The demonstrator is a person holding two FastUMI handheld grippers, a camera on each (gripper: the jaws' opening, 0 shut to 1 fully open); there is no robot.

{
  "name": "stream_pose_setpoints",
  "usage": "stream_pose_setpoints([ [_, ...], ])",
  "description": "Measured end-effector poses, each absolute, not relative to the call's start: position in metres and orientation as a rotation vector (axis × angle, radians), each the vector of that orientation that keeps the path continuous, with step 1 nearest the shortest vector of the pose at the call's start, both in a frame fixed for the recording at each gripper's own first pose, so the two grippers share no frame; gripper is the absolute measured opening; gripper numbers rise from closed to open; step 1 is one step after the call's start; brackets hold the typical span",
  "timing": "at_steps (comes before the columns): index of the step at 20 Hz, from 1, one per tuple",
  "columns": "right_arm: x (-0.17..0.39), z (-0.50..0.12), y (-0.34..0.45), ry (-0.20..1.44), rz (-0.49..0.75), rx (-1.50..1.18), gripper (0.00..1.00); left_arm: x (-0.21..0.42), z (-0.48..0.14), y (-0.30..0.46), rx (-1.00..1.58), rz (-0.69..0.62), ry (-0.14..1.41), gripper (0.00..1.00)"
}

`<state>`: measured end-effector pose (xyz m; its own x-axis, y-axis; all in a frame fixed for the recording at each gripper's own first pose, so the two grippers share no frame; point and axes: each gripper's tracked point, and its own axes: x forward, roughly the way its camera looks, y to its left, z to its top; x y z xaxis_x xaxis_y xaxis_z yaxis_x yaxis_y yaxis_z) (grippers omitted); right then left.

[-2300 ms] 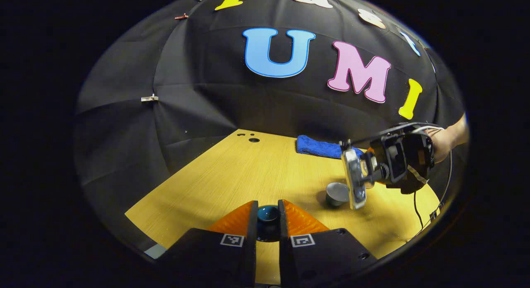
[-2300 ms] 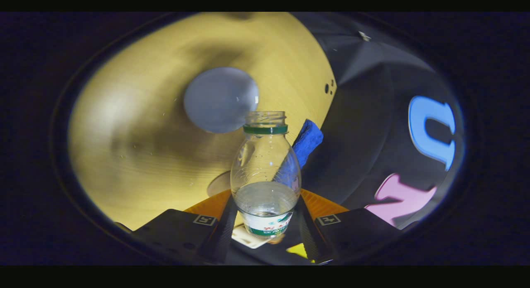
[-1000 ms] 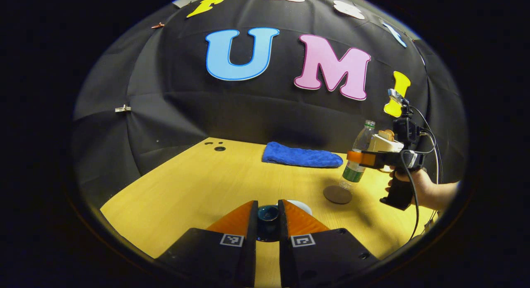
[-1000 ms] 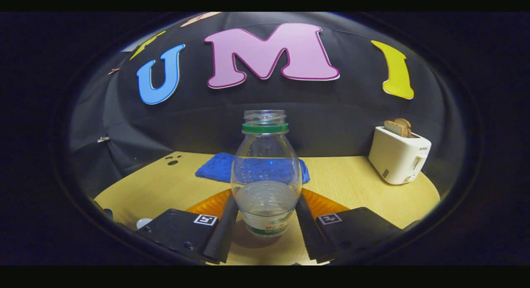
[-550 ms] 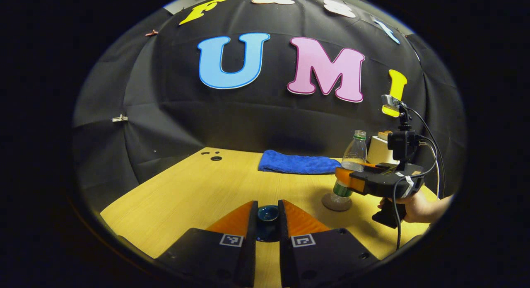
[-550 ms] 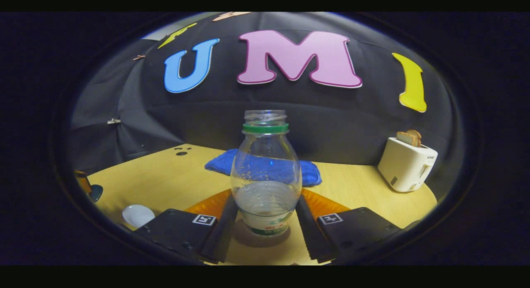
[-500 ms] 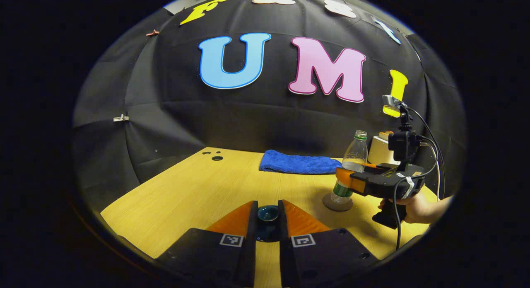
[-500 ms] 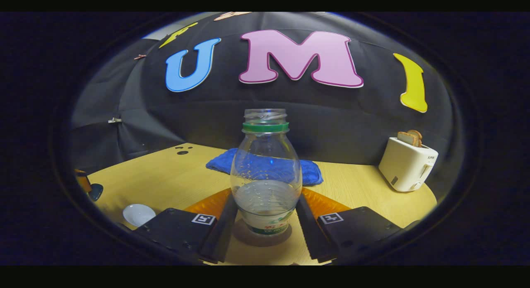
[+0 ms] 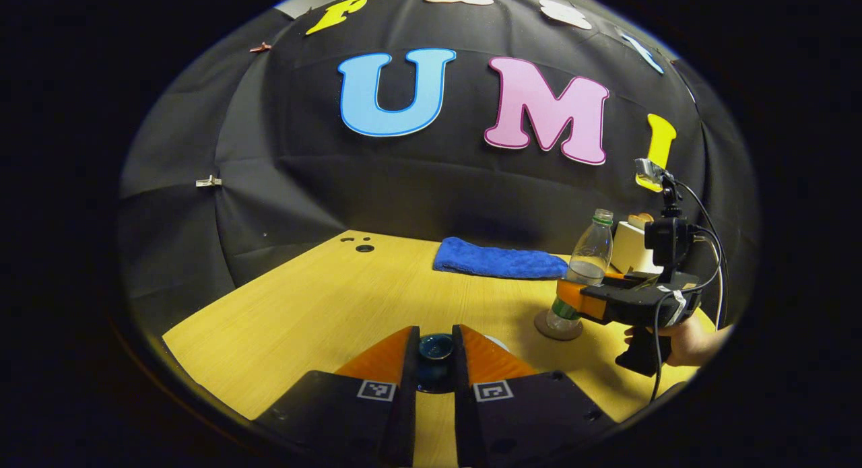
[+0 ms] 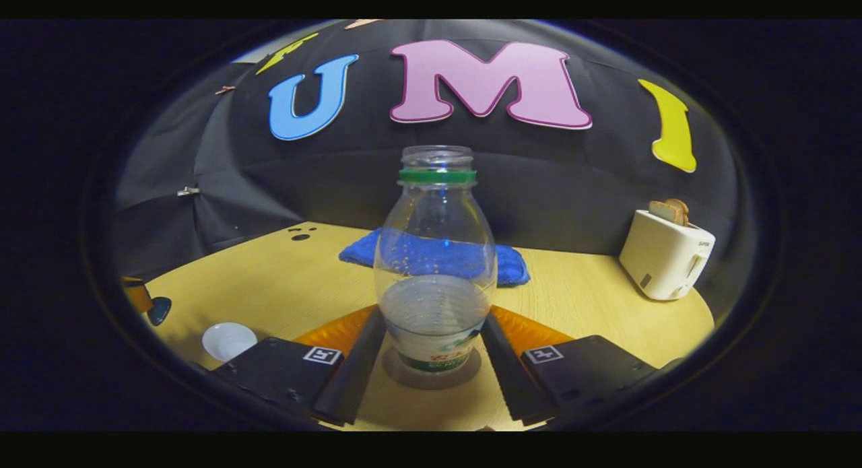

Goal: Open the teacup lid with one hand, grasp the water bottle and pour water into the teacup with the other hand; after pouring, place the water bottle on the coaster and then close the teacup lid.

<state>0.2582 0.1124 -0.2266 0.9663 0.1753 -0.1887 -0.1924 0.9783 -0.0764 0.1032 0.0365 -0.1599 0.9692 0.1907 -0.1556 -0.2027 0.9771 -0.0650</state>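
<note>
On the coaster your water bottle stands upright, right gripper fingers spread apart either side, not gripping. Your left gripper is clamped on the teacup lid; the teacup sits uncovered on the desk.
</note>
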Motion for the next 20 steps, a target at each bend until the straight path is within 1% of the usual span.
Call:
stream_pose_setpoints([
  [2, 0.255, -0.231, 0.110, 0.201, 0.187, -0.091, 0.86, 0.107, -0.161, 0.032, -0.082, 0.188, 0.150, 0.27],
  [3, 0.253, -0.234, 0.109, 0.213, 0.187, -0.097, 0.90, 0.111, -0.160, 0.030, -0.083, 0.181, 0.153, 0.27],
  [4, 0.250, -0.236, 0.106, 0.218, 0.182, -0.108, 0.98, 0.116, -0.163, 0.027, -0.076, 0.173, 0.158, 0.27],
  [5, 0.245, -0.239, 0.104, 0.223, 0.191, -0.120, 0.98, 0.123, -0.165, 0.020, -0.055, 0.149, 0.166, 0.28],
  [6, 0.241, -0.243, 0.102, 0.237, 0.192, -0.125, 0.96, 0.128, -0.167, 0.016, -0.041, 0.141, 0.175, 0.24],
  [7, 0.233, -0.249, 0.100, 0.260, 0.194, -0.120, 0.98, 0.134, -0.171, 0.014, -0.036, 0.138, 0.178, 0.27],
  [8, 0.225, -0.253, 0.098, 0.277, 0.201, -0.110, 0.96, 0.140, -0.172, 0.011, -0.038, 0.131, 0.175, 0.24],
  [9, 0.215, -0.254, 0.095, 0.289, 0.201, -0.111, 0.98, 0.146, -0.174, 0.008, -0.036, 0.130, 0.170, 0.24],
  [10, 0.206, -0.250, 0.089, 0.278, 0.191, -0.118, 0.98, 0.151, -0.176, 0.007, -0.032, 0.127, 0.169, 0.28],
  [14, 0.167, -0.246, 0.069, 0.239, 0.178, -0.191, 0.98, 0.170, -0.194, 0.005, 0.009, 0.114, 0.174, 0.28],
  [15, 0.155, -0.251, 0.070, 0.258, 0.191, -0.175, 0.98, 0.174, -0.199, 0.004, 0.017, 0.107, 0.173, 0.28],
  [16, 0.150, -0.256, 0.070, 0.275, 0.192, -0.160, 0.98, 0.176, -0.203, 0.003, 0.021, 0.098, 0.176, 0.24],
  [17, 0.145, -0.261, 0.071, 0.292, 0.195, -0.150, 0.98, 0.177, -0.207, -0.001, 0.032, 0.083, 0.178, 0.28],
  [18, 0.143, -0.265, 0.071, 0.306, 0.196, -0.147, 0.97, 0.178, -0.208, -0.003, 0.042, 0.074, 0.178, 0.28],
  [19, 0.142, -0.269, 0.070, 0.323, 0.192, -0.144, 0.97, 0.177, -0.207, -0.005, 0.062, 0.070, 0.174, 0.24],
  [20, 0.142, -0.270, 0.070, 0.332, 0.190, -0.133, 0.98, 0.176, -0.207, -0.007, 0.072, 0.069, 0.173, 0.28],
])
